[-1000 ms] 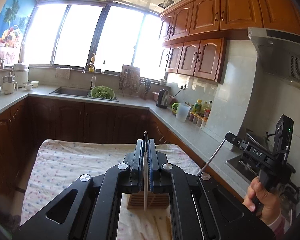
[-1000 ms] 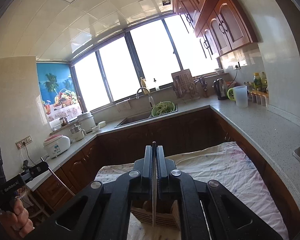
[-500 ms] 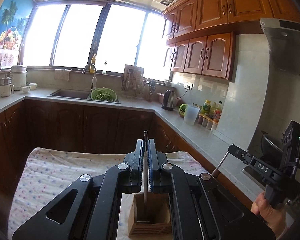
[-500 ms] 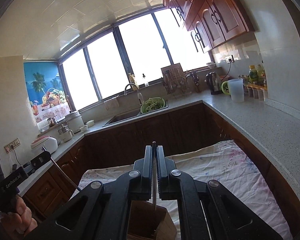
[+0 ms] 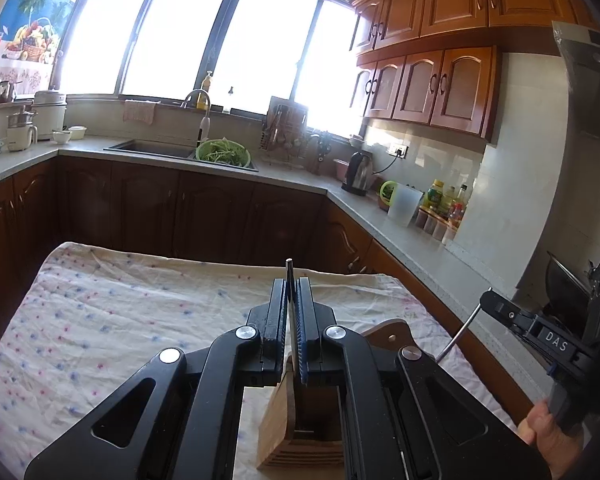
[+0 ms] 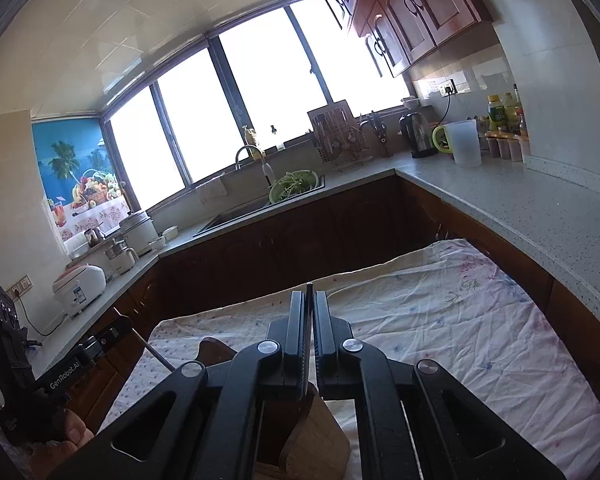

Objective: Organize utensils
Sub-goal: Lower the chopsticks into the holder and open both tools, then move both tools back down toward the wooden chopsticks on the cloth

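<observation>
Wooden holder (image 5: 300, 428) below two claws clamping thin utensils

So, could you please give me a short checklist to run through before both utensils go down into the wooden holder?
1. Left gripper shut on its utensil: ok.
2. Right gripper shut on its utensil: ok.
3. Left utensil lined up over the holder: ok, its lower end points into the open top.
4. Right utensil over the holder: ok, though its tip is hidden behind the jaws.
5. Holder upright on the cloth: ok.
6. Room inside the holder for both utensils: cannot tell; the inside is dark and mostly hidden.
</observation>
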### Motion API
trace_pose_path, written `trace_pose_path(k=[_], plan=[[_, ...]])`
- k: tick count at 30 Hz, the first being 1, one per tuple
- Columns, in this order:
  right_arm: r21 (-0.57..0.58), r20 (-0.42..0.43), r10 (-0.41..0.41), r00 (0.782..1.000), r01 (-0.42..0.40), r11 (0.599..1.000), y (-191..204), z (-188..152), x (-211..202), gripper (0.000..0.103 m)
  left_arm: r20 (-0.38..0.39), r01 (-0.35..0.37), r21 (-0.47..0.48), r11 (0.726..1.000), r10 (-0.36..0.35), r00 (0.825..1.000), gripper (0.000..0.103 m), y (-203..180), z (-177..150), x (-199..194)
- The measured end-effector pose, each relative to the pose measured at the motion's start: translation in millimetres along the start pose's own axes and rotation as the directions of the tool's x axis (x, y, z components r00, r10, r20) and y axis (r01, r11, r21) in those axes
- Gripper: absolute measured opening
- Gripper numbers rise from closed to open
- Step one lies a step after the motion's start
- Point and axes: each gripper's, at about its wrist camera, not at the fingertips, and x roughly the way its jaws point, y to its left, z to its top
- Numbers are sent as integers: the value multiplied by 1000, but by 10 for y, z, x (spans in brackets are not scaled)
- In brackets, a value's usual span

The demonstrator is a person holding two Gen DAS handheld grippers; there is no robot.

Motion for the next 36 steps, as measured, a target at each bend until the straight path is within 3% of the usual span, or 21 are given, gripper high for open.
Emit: trace_pose_path(k=[9, 12, 14, 16, 19, 23, 24, 26, 36], plan=[[11, -18, -4, 1000, 4, 1000, 1, 36, 16, 5, -36, -20, 18, 1000, 20, 999, 6, 1, 70, 33], [18, -24, 8, 1000, -7, 1000, 1, 56, 6, 11, -52, -22, 10, 1000, 23, 998, 22, 18, 74, 28], [22, -21, 13, 1000, -13, 1000, -1, 73, -26, 31, -43, -26, 6, 1000, 26, 999, 45, 28, 75, -26], [26, -9, 24, 1000, -24, 999, 2, 86, -83, 48, -33, -30, 3, 1000, 30, 999, 52, 33, 76, -94], [33, 9, 28, 1000, -28, 999, 3, 100, -196, 55, -39, -42, -11, 999, 42, 998, 63, 66, 57, -193], [46, 24, 43, 999, -44, 998, -7, 87, -356, 77, -52, -57, -37, 998, 55, 997, 79, 156, -4, -378], [43, 27, 40, 999, -41, 998, -6, 71, -398, 78, -56, -62, -42, 997, 60, 997, 80, 180, -24, -435], [46, 30, 47, 998, -48, 998, -2, 30, -491, 92, -71, -71, -47, 996, 68, 995, 82, 217, -67, -544], [41, -25, 80, 997, -79, 996, 57, -382, -971, 98, -155, -128, -74, 989, 115, 981, 85, 473, -491, -1121]])
